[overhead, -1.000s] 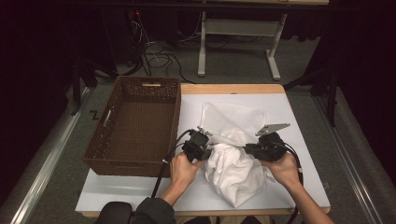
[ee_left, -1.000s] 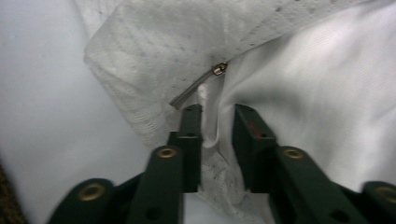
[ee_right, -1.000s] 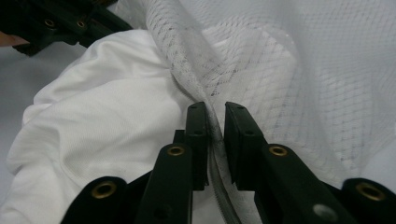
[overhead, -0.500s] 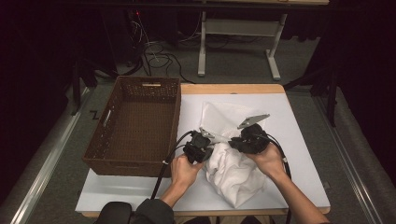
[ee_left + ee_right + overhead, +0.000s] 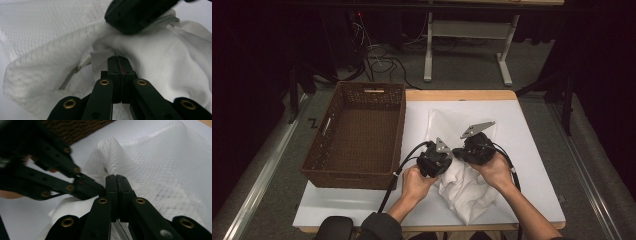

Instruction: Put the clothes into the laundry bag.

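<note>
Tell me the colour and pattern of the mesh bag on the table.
White, with a fine grid mesh; clearest in the right gripper view.

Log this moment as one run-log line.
left gripper: shut on mesh bag | right gripper: jaws just closing, shut on mesh bag | white cloth: on table | basket: empty

Dim, dark-edged room around a brightly lit white table (image 5: 532,150); soft, blurred close foregrounds in both gripper views.

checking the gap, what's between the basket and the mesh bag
Bare white mat lies between basket and mesh bag in the high view.
</note>
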